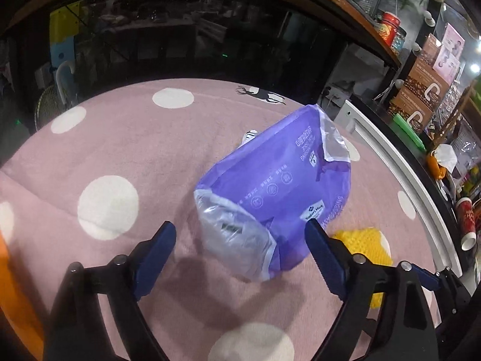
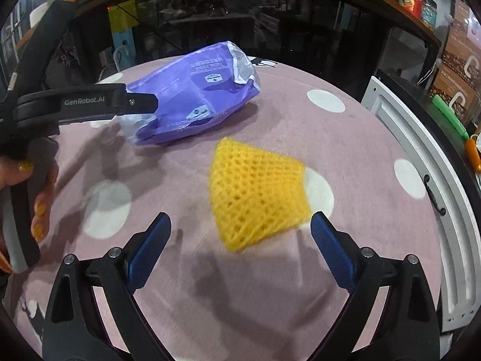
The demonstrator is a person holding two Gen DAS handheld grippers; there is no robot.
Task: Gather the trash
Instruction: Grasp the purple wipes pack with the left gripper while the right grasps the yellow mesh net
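A crumpled purple and clear plastic bag (image 1: 270, 186) lies on the pink dotted carpet (image 1: 120, 150). My left gripper (image 1: 240, 231) is open, its blue fingers on either side of the bag's near end. In the right wrist view the bag (image 2: 192, 96) lies at the back, with the left gripper's black finger (image 2: 90, 105) reaching it from the left. A yellow foam fruit net (image 2: 255, 192) lies just ahead of my right gripper (image 2: 240, 222), which is open and empty. The net also shows in the left wrist view (image 1: 366, 246), right of the bag.
A white cabinet edge (image 2: 421, 156) runs along the carpet's right side. Shelves with boxes, red tins (image 1: 390, 27) and red cups (image 1: 466, 219) stand at the right. A dark glass-fronted unit (image 1: 195, 39) with an orange top is at the back. A small white object (image 1: 249, 137) lies behind the bag.
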